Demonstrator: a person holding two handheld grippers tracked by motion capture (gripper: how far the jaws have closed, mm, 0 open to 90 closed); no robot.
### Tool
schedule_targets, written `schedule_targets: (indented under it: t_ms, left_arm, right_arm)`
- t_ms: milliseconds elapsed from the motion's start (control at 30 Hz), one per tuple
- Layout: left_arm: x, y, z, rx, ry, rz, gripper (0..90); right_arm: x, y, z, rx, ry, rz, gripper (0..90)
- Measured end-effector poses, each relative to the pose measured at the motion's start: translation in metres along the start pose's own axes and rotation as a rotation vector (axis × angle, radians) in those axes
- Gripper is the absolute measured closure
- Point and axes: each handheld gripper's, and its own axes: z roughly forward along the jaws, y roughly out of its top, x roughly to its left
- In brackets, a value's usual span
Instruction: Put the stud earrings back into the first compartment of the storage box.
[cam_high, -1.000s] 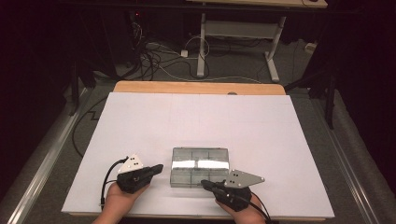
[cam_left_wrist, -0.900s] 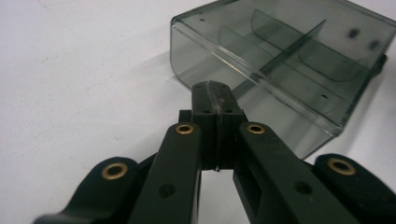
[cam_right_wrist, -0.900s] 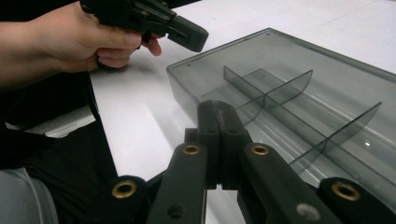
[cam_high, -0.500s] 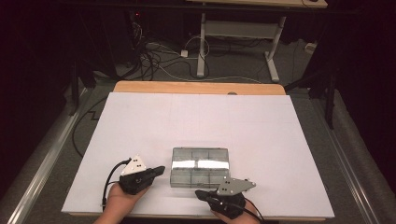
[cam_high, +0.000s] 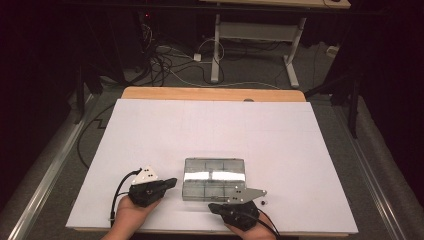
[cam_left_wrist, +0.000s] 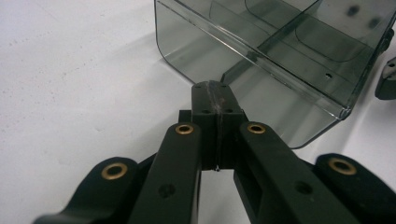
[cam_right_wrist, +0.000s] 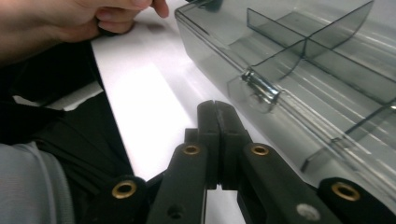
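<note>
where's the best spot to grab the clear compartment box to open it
Probably the small latch tab on the front wall of the clear box, approached from the person's side by the right gripper. It juts out from the flat wall, giving the jaws an edge. The left gripper, at the box's left side, could steady it.

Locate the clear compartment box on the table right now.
In the high view, the clear compartment box lies near the front edge of the white table, between the left tool and the right tool.

Black hand-held gripper (cam_left_wrist: 216, 100) jaws, brass rivets, grey three-cornered plates, trailing cables
</note>
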Motion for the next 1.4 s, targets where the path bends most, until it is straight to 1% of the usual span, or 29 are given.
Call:
schedule_targets:
  t_ms: [33, 100, 167, 267, 467, 533, 600, 900, 1100, 1300, 1400]
  left_arm:
    - [0.0002, 0.0, 0.0002, 0.001, -0.003, -0.001, 87.3]
    - [0.0008, 0.0, 0.0001, 0.001, -0.006, -0.003, 87.3]
    - [0.0, -0.0003, -0.0005, -0.004, -0.01, 0.006, 87.3]
    - [-0.0011, -0.0004, -0.0006, -0.004, -0.005, 0.017, 87.4]
    - [-0.0001, -0.0004, -0.0006, -0.005, -0.013, 0.009, 87.3]
    - [-0.0002, -0.0006, -0.0009, -0.007, -0.016, 0.013, 87.3]
    - [-0.0009, -0.0007, -0.0009, -0.008, -0.013, 0.019, 87.4]
    - [-0.0008, -0.0006, -0.0009, -0.008, -0.012, 0.017, 87.4]
    - [-0.0013, -0.0007, -0.0011, -0.01, -0.012, 0.022, 87.4]
    - [-0.0008, -0.0007, -0.0012, -0.01, -0.019, 0.022, 87.3]
    - [-0.0002, -0.0007, -0.0013, -0.012, -0.021, 0.015, 87.3]
  right_arm:
    - [-0.0005, 0.0004, -0.0002, 0.004, -0.007, -0.008, 90.0]
    - [-0.0023, 0.0007, -0.0003, -0.001, -0.012, 0.006, 90.0]
    - [-0.0032, 0.0007, 0.0, 0.002, -0.018, 0.006, 90.0]
    - [-0.0027, 0.0004, 0.0009, 0.01, -0.025, 0.002, 90.0]
    - [-0.005, 0.0, 0.0005, 0.013, -0.038, 0.024, 90.0]
    - [-0.0059, 0.0002, 0.0004, 0.015, -0.037, 0.036, 90.0]
    - [-0.006, 0.0001, 0.0005, 0.014, -0.039, 0.037, 90.0]
    - [-0.0077, -0.0004, -0.0007, 0.003, -0.041, 0.055, 90.0]
    - [-0.0069, -0.001, -0.0015, -0.01, -0.048, 0.048, 90.0]
    - [-0.0071, -0.0014, -0.0028, -0.032, -0.041, 0.048, 90.0]
    - [-0.0074, -0.0015, -0.0034, -0.04, -0.038, 0.045, 90.0]
